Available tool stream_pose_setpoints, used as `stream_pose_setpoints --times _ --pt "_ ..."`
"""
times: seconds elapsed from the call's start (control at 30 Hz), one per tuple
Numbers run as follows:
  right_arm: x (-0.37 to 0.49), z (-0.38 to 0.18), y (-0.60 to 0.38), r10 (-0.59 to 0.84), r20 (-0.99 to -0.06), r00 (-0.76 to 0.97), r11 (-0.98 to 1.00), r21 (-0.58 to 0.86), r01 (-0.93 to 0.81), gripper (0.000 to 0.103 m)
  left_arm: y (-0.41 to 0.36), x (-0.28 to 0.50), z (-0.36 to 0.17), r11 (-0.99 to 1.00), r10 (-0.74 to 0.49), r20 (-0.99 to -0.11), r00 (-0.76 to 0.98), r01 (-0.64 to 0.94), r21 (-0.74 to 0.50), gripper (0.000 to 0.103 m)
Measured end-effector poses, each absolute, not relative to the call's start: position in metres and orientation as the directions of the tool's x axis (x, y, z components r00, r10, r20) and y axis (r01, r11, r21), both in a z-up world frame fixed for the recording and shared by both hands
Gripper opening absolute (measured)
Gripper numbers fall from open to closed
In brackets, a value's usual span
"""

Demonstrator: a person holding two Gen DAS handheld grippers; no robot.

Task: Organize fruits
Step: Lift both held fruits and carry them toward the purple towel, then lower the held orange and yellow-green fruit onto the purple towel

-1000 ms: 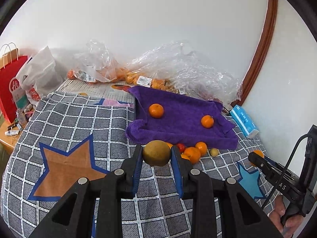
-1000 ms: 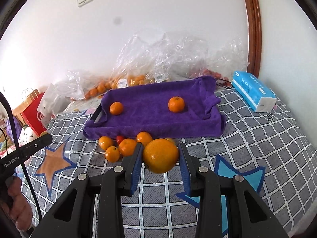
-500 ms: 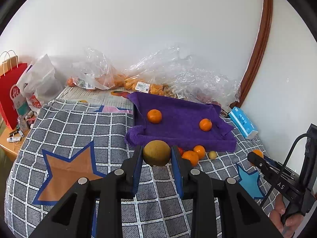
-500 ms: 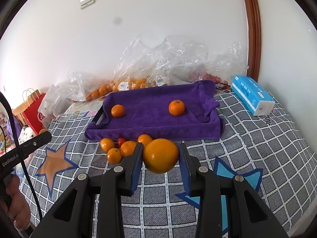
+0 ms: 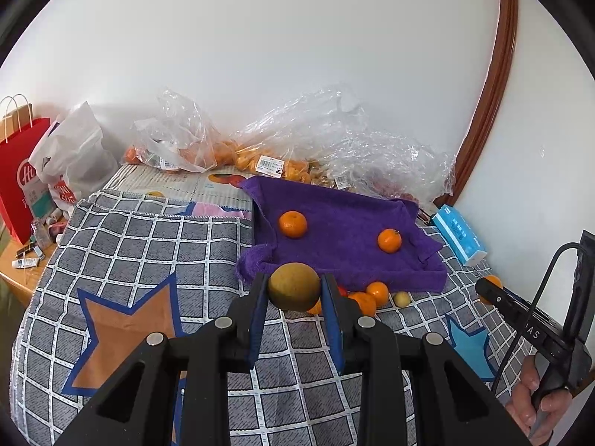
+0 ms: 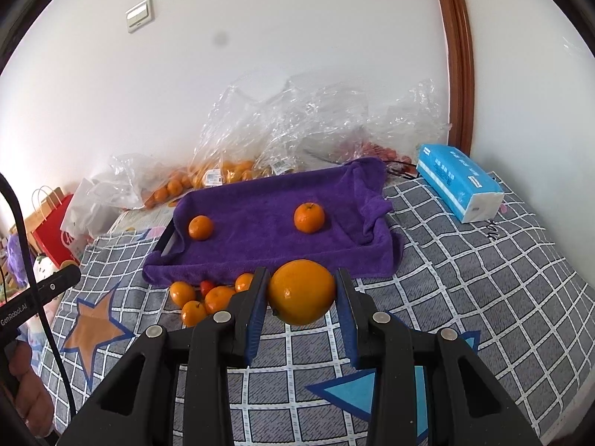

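Note:
My left gripper [image 5: 294, 290] is shut on a brownish-green round fruit [image 5: 293, 286], held above the checked cloth in front of the purple towel-lined tray [image 5: 346, 260]. My right gripper [image 6: 302, 293] is shut on a large orange [image 6: 302, 291], also held short of the tray [image 6: 267, 256]. Two small oranges [image 6: 200, 227] [image 6: 309, 217] lie on the purple towel. A cluster of small oranges [image 6: 193, 299] and a red fruit [image 6: 206, 287] lies on the cloth before the tray's front edge. A small yellow fruit [image 5: 402, 299] lies at the right of that cluster.
Clear plastic bags of fruit [image 6: 282, 141] are piled against the wall behind the tray. A blue tissue pack [image 6: 459, 182] lies to the tray's right. A red paper bag [image 5: 20, 178] and a white bag [image 5: 72, 160] stand at the left. A hand [image 5: 539, 401] holds the other gripper at lower right.
Both grippers have drawn back and risen slightly, so the tray and fruit cluster sit a little lower and farther in both views. Each keeps its fruit.

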State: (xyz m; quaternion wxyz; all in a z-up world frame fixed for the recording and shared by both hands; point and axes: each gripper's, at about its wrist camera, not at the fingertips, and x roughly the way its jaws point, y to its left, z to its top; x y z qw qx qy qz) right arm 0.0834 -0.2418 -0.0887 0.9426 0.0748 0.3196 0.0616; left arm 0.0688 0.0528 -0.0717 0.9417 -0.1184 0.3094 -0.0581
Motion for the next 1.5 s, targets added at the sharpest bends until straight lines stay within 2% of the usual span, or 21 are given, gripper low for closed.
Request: stream_pose_setpoints --times 1.0,1.5 --pt "0.131 -0.088 -0.245 0.148 -0.595 0.790 0.985 0.163 -0.061 0.035 0.049 0.105 -0.065 0.964 -0.189 -0.571 0.799 0.041 -0.263 0.027" --pt "0.165 -0.092 -0.247 0.147 -0.604 0.783 0.985 0.161 -0.060 0.035 0.040 0.152 -0.074 0.963 -0.192 -0.591 0.783 0.035 -0.267 0.027"
